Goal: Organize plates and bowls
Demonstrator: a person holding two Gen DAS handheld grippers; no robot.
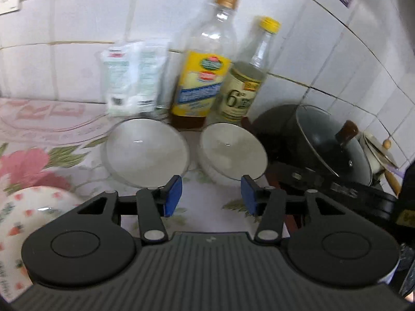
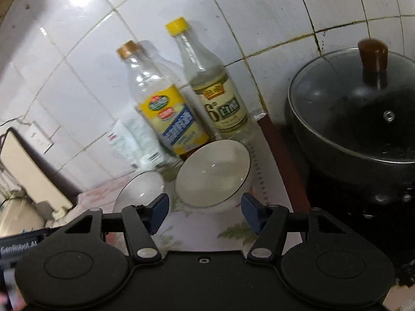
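Approach stage of the task: two white bowls, empty and upright, are shown side by side on the floral-covered bench (image 1: 205, 223), the left bowl (image 1: 146, 149) and the right bowl (image 1: 233, 150) just apart, at the centre of the left-wrist frame. The left gripper (image 1: 211, 197) is held in front of the gap between them, its jaws parted with nothing between the pads. In the right-wrist frame the right gripper (image 2: 205, 211) is likewise seen parted and empty, the right bowl lying just beyond it at centre and the left bowl at lower left. No bowl is yet grasped; the next move is judged to call for a rim to be brought between the pads before closing. A patterned bowl (image 1: 33, 212), apparently empty, is seen at lower left. Behind the bowls stand a yellow-labelled bottle (image 1: 205, 77), nearly empty with dark liquid at its base, and a vinegar bottle (image 1: 246, 83) part-filled with clear liquid. A lidded black pot (image 2: 358, 119), contents not discernible, occupies the right.
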